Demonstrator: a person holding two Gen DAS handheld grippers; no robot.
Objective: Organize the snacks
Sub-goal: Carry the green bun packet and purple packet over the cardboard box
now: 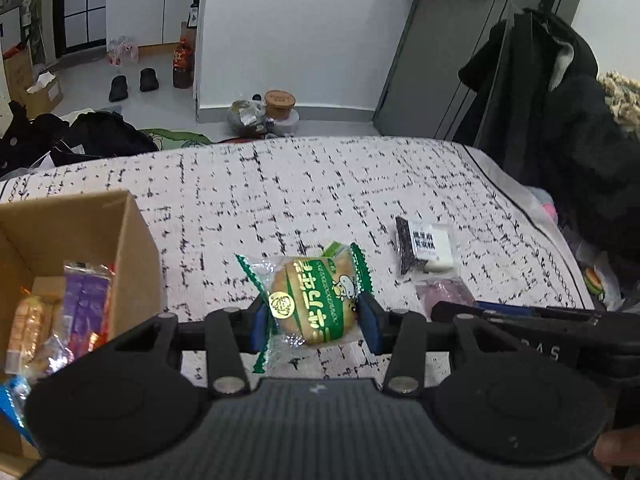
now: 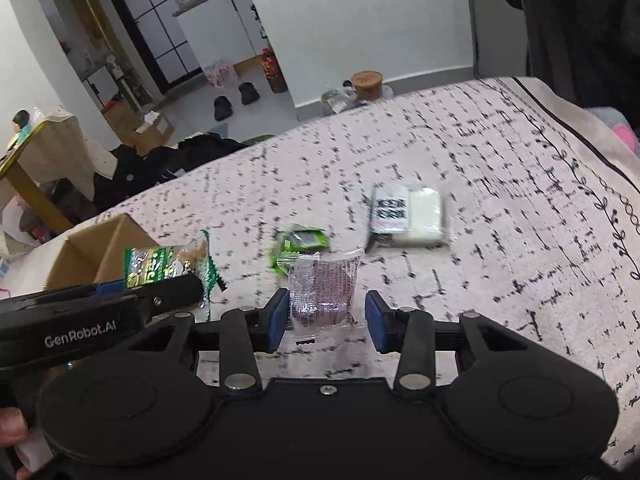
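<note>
My left gripper point(image 1: 314, 322) is shut on a round cake in a green wrapper point(image 1: 310, 300), held just above the bed; it also shows in the right wrist view point(image 2: 168, 266). A cardboard box point(image 1: 132, 240) with several snacks stands at the left. My right gripper point(image 2: 327, 320) is open around a purple snack in clear wrap point(image 2: 322, 294), its left pad touching the wrap, the right pad apart. The purple snack also shows in the left wrist view point(image 1: 442, 292). A black-and-white packet point(image 2: 408, 216) and a small green packet point(image 2: 300, 242) lie beyond.
The snacks lie on a white bedspread with black marks point(image 1: 280, 200). The bed's edge runs at the right, with dark coats point(image 1: 560, 120) hanging beyond. Jars and bags point(image 1: 260, 114) sit on the floor past the far edge. The box also shows in the right wrist view point(image 2: 100, 244).
</note>
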